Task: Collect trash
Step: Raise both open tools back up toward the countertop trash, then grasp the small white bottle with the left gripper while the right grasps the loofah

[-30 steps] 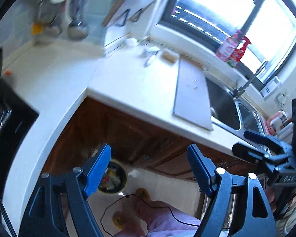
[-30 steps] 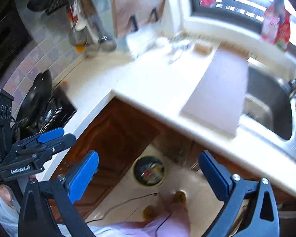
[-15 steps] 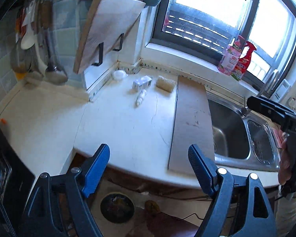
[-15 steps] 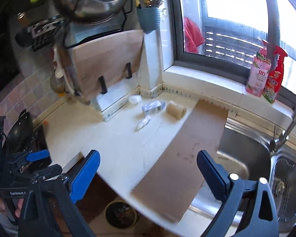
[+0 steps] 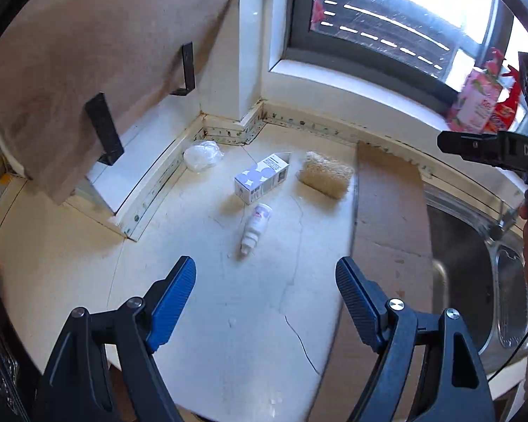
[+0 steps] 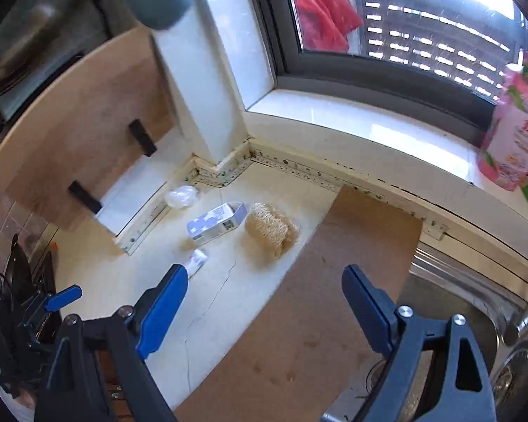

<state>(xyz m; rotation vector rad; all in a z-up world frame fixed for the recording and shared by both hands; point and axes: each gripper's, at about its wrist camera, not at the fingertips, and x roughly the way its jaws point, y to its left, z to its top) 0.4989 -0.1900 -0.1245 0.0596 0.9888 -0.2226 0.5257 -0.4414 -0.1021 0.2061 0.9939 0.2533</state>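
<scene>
On the white counter point(image 5: 250, 316) lie a small white and purple carton point(image 5: 262, 177), a small white bottle point(image 5: 256, 227) on its side, and a crumpled clear plastic wrap point(image 5: 202, 154) in the back corner. My left gripper point(image 5: 265, 293) is open and empty, hovering just short of the bottle. My right gripper point(image 6: 264, 302) is open and empty over the counter; the carton point(image 6: 216, 223), the bottle point(image 6: 197, 262) and the wrap point(image 6: 181, 196) lie ahead to its left.
A tan loofah scrubber point(image 5: 325, 174) lies right of the carton. A brown board point(image 5: 387, 218) covers the counter beside the steel sink point(image 5: 475, 274). A cutting board point(image 5: 88, 52) hangs on brackets at left. Pink bottles point(image 6: 514, 133) stand on the windowsill.
Both grippers rose from facing the floor bin and moved in over the counter toward the carton and bottle, which look much closer now. Both stayed open.
</scene>
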